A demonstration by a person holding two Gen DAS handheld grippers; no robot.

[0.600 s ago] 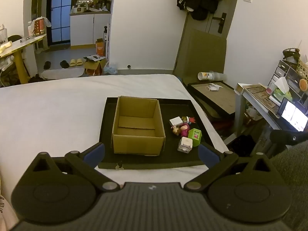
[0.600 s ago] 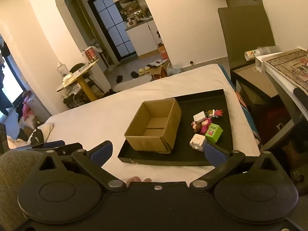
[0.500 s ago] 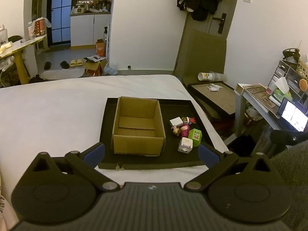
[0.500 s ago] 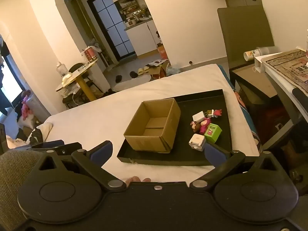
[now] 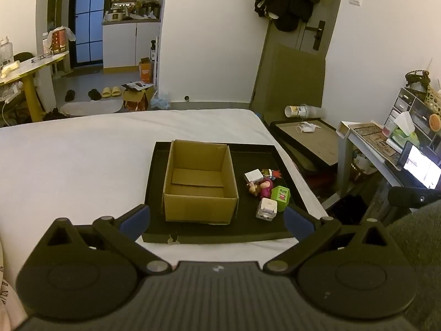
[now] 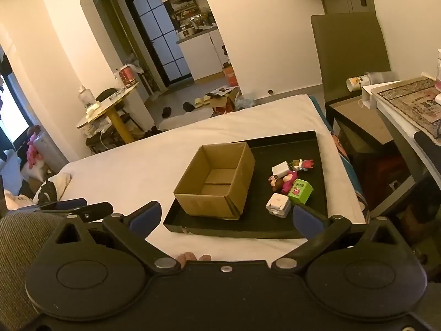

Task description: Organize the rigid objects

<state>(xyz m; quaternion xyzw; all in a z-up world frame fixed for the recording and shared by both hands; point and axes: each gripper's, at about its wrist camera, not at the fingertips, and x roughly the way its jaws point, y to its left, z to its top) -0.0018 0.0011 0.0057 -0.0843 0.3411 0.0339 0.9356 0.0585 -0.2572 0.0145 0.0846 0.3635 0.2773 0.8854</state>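
Observation:
An empty cardboard box (image 5: 200, 182) (image 6: 217, 180) stands in a black tray (image 5: 215, 233) (image 6: 319, 193) on a white bed. Right of the box lies a small heap of toys: a white cube (image 5: 266, 208) (image 6: 278, 204), a green cube (image 5: 280, 197) (image 6: 300, 191), a magenta and brown figure (image 5: 261, 187) (image 6: 285, 179), a small white block (image 5: 254, 176) (image 6: 279, 169) and a little red figure (image 5: 271, 173) (image 6: 303, 163). My left gripper (image 5: 216, 219) hangs open before the tray's near edge, holding nothing. My right gripper (image 6: 226, 216) is open too, just short of the tray.
The bed (image 5: 82, 160) stretches left of the tray. Its right edge drops to a low dark table (image 5: 311, 140) and a cluttered desk (image 5: 386, 143). A sleeve (image 6: 13, 245) shows at the lower left of the right wrist view. A round yellow-legged table (image 6: 110, 110) stands beyond the bed.
In the right wrist view the tray and box have slid slightly down and left, so that hand has shifted a little. The left wrist view looks unchanged.

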